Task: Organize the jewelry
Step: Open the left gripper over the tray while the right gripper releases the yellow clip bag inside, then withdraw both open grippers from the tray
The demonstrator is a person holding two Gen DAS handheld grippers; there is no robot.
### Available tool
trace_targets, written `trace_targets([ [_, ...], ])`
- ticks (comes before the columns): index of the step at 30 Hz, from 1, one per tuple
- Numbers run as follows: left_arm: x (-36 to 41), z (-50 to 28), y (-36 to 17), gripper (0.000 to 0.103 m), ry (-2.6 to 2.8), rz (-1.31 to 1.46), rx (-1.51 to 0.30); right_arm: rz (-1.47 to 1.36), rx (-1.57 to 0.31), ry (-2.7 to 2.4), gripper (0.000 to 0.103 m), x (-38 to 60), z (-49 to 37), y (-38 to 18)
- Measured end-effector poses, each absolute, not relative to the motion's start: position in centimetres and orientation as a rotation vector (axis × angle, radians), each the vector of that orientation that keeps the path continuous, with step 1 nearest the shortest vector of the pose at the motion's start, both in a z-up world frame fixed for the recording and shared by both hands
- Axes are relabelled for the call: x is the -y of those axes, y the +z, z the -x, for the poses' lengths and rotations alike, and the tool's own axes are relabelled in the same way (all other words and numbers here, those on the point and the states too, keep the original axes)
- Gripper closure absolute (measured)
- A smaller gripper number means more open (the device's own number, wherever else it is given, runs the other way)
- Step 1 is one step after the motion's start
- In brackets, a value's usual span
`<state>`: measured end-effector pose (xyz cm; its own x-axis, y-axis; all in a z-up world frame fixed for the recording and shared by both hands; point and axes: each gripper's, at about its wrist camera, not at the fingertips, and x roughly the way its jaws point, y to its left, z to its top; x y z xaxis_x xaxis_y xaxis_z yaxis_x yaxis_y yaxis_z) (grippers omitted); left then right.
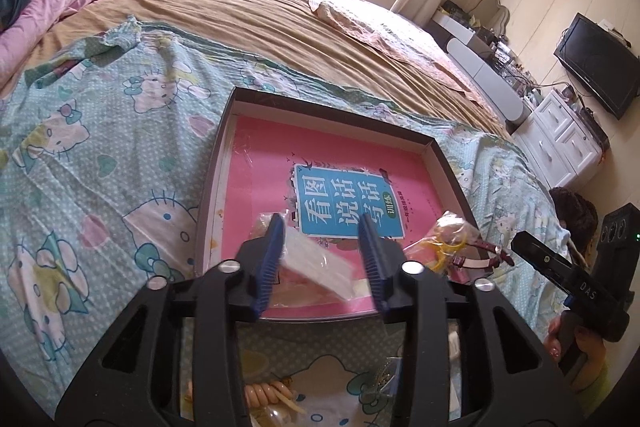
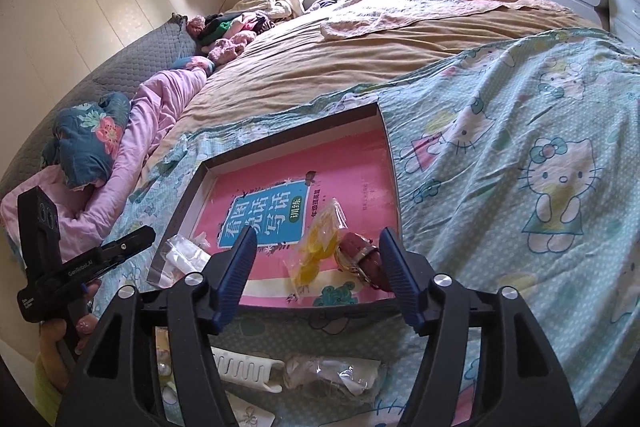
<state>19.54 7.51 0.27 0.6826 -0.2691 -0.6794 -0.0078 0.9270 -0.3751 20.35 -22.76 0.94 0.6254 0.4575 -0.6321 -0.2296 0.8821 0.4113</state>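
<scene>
Jewelry: clear plastic packet with white card [image 1: 316, 263] lies in shallow dark-rimmed box [image 1: 224, 131] at near edge, between fingers of my wide-open left gripper [image 1: 324, 259]. Light, slippery; I'd pinch stiff card edge. Right gripper [image 2: 316, 275] also wide, empty, above yellow bagged bangles [image 2: 316, 247].

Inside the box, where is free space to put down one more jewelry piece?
The far half of the box, beyond the blue title label, is bare. The near edge is crowded: white packet, yellow bag, dark red watch.
</scene>
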Motion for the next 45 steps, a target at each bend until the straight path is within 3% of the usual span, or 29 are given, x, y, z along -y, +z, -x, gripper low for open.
trace_targets([
  [6, -7.9, -18.6, 1.6, 0.059, -0.138, 0.364, -0.781, -0.293, -0.782, 0.408, 0.035, 22.7, -19.6, 1.9],
  [10, -8.0, -17.9, 2.5, 0.044, -0.15, 0.36, -0.774, -0.279, -0.76, 0.416, 0.03, 22.5, -18.9, 2.8],
  [19, -9.3, -16.0, 4.7, 0.019, -0.121, 0.348, -0.735, -0.26, -0.711, 0.437, 0.029, 22.5, -17.4, 4.9],
  [27, -9.1, -14.2, 5.9, 0.01, -0.103, 0.308, -0.718, -0.254, -0.691, 0.444, 0.029, 22.7, -16.3, 5.8],
  [34, -8.9, -12.9, 6.7, 0.01, -0.089, 0.284, -0.7, -0.252, -0.673, 0.46, 0.029, 23.0, -15.2, 6.5],
  [37, -8.9, -12.5, 7.1, 0.01, -0.085, 0.283, -0.691, -0.243, -0.64, 0.445, 0.008, 23.3, -14.5, 7.0],
  [45, -8.6, -11.1, 8.0, 0.01, -0.092, 0.285, -0.666, -0.201, -0.602, 0.438, 0.008, 23.5, -13.0, 8.1],
])
